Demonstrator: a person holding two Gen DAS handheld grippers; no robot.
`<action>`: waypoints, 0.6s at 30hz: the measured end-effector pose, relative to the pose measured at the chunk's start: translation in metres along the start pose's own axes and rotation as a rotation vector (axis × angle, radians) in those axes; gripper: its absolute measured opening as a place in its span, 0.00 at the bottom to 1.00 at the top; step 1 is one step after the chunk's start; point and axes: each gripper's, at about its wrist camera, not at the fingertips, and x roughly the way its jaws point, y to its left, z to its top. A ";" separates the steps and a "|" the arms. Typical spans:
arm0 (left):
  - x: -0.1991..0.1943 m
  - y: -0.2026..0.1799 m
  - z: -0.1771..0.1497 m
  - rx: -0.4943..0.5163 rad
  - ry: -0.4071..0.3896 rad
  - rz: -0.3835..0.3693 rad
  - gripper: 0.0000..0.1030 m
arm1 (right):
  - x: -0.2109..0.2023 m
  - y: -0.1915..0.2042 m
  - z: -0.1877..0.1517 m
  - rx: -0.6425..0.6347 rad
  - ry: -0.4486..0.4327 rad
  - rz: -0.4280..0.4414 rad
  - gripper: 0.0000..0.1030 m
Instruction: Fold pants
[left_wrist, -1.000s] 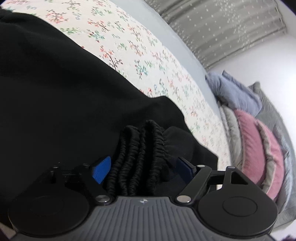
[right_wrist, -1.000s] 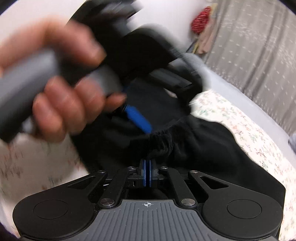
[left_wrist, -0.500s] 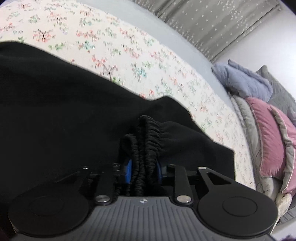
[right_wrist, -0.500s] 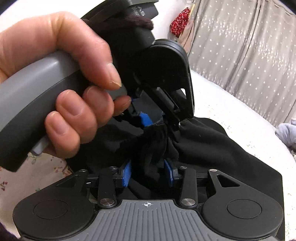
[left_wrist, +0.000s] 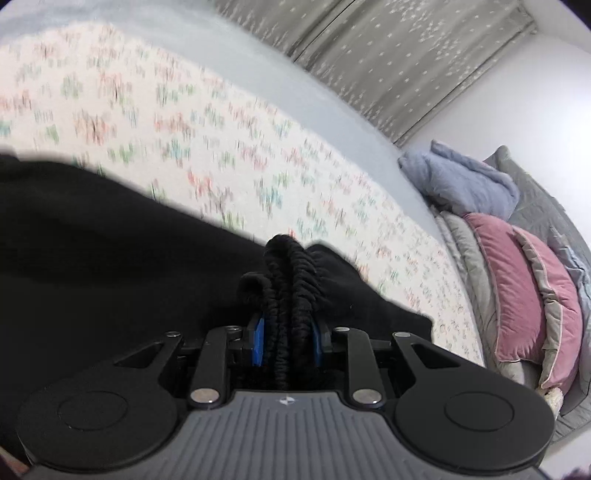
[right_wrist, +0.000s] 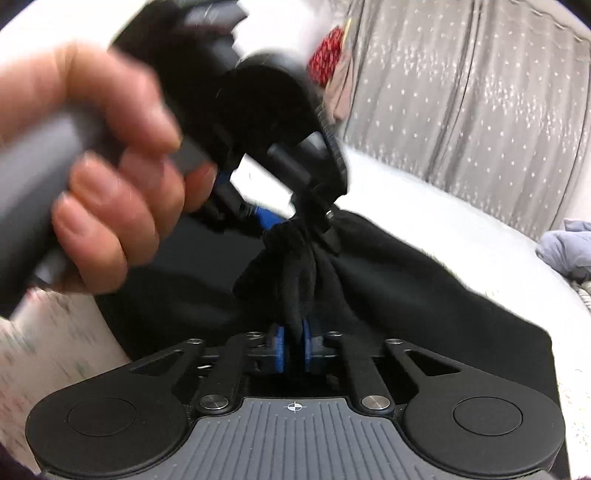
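Observation:
Black pants (left_wrist: 110, 258) lie spread over a floral bedsheet (left_wrist: 221, 147). In the left wrist view my left gripper (left_wrist: 286, 332) is shut on the bunched elastic waistband (left_wrist: 291, 273), with the blue pads pressing it from both sides. In the right wrist view my right gripper (right_wrist: 293, 341) is shut on a pinched fold of the pants (right_wrist: 406, 288) just below the same bunch. A hand (right_wrist: 110, 184) holds the left gripper (right_wrist: 291, 221) close above, tilted down onto the fabric. The cloth between the two grips is lifted off the bed.
Pink pillows (left_wrist: 524, 295) and a blue-grey blanket (left_wrist: 461, 184) are piled at the right end of the bed. Grey star-patterned curtains (left_wrist: 388, 55) hang behind it. A red item (right_wrist: 328, 59) hangs near the curtain.
My left gripper closed on the waistband and rose with it. My right gripper opened around the fabric beside it, then closed on it while shifting sideways.

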 end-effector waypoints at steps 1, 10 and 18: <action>-0.007 0.000 0.003 0.022 -0.020 0.002 0.25 | -0.005 0.003 0.006 0.019 -0.024 0.025 0.07; -0.057 0.080 0.041 0.051 -0.164 0.139 0.24 | 0.031 0.047 0.058 0.271 -0.050 0.319 0.07; -0.040 0.105 0.032 0.149 -0.116 0.356 0.28 | 0.081 0.051 0.043 0.397 0.115 0.406 0.12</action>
